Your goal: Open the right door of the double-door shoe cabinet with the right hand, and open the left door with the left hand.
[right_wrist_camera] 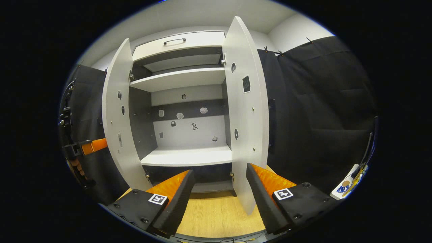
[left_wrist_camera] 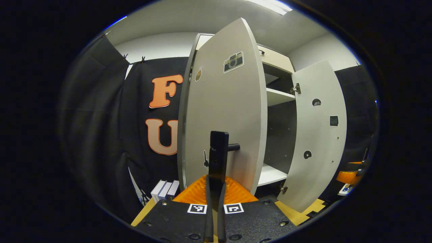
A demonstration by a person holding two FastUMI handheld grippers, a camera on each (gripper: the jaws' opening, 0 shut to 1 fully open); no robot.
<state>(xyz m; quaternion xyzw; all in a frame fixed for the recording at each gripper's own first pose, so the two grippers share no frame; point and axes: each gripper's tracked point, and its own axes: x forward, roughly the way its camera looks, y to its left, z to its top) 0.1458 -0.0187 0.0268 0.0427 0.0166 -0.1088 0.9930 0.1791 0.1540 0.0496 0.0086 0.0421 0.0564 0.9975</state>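
Note:
The white shoe cabinet (right_wrist_camera: 184,79) stands with both doors swung out. In the left gripper view the left door (left_wrist_camera: 226,111) faces me close up, and my left gripper (left_wrist_camera: 216,189) is shut on the lower end of its black bar handle (left_wrist_camera: 218,148). The right door (left_wrist_camera: 319,131) hangs open farther right. In the right gripper view my right gripper (right_wrist_camera: 219,189) is open. The right door (right_wrist_camera: 246,118) stands edge-on just inside its right finger (right_wrist_camera: 260,189), not pressed. The left door (right_wrist_camera: 116,128) stands at the left, with the left gripper's orange body (right_wrist_camera: 96,145) behind it.
Inside, bare shelves (right_wrist_camera: 189,155) and a back panel carry small stickers. A drawer with a bar handle (right_wrist_camera: 174,41) tops the cabinet. The floor is light wood (right_wrist_camera: 216,212). White boxes (left_wrist_camera: 165,189) lie by the left wall. Black cloth hangs on both sides.

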